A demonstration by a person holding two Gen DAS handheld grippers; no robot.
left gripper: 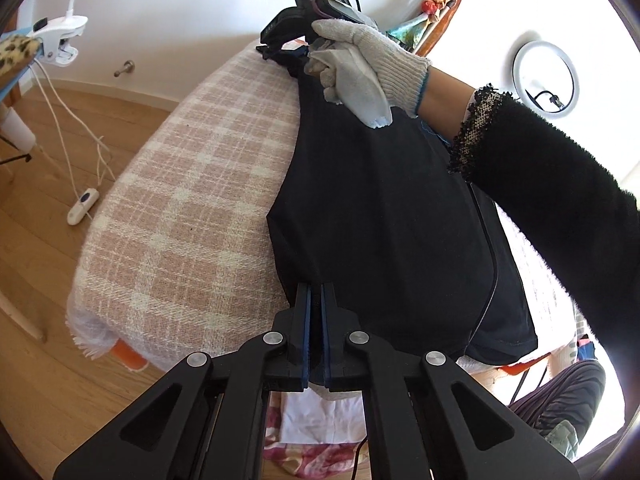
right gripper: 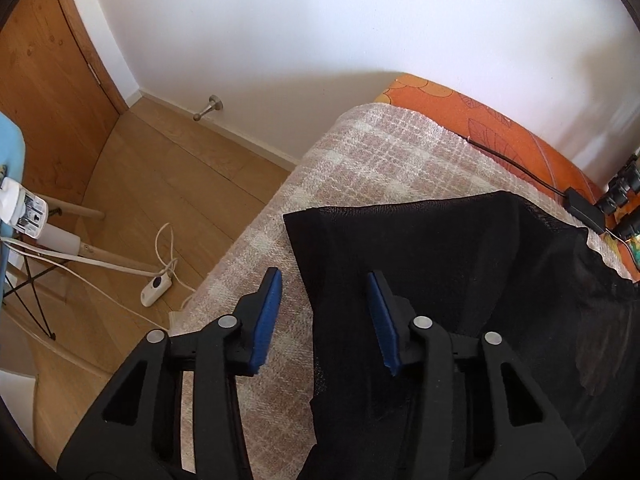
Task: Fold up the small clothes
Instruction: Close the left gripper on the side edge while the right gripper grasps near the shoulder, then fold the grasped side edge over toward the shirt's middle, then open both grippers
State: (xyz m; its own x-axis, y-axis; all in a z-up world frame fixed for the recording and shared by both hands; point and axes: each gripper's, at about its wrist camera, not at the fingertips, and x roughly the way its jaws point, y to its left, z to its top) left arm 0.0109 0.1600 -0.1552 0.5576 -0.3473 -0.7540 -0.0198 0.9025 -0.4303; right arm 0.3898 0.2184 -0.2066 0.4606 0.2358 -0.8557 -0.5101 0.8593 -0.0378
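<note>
A black fabric garment [left gripper: 380, 208] lies spread on a pink-and-cream checked blanket [left gripper: 192, 208] covering a bed. The left gripper [left gripper: 316, 300] reaches low along the blanket, jaws pinched tight on the garment's near edge. The white-gloved right hand [left gripper: 360, 64] holds the right gripper [right gripper: 324, 312] at the far end, jaws wide apart, straddling the garment's edge.

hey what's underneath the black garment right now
The black garment lies on a pink-and-cream checked blanket, which shows all around its left edge. An orange cover shows past the blanket's far edge. Whatever lies directly beneath the garment's middle is covered.
</note>
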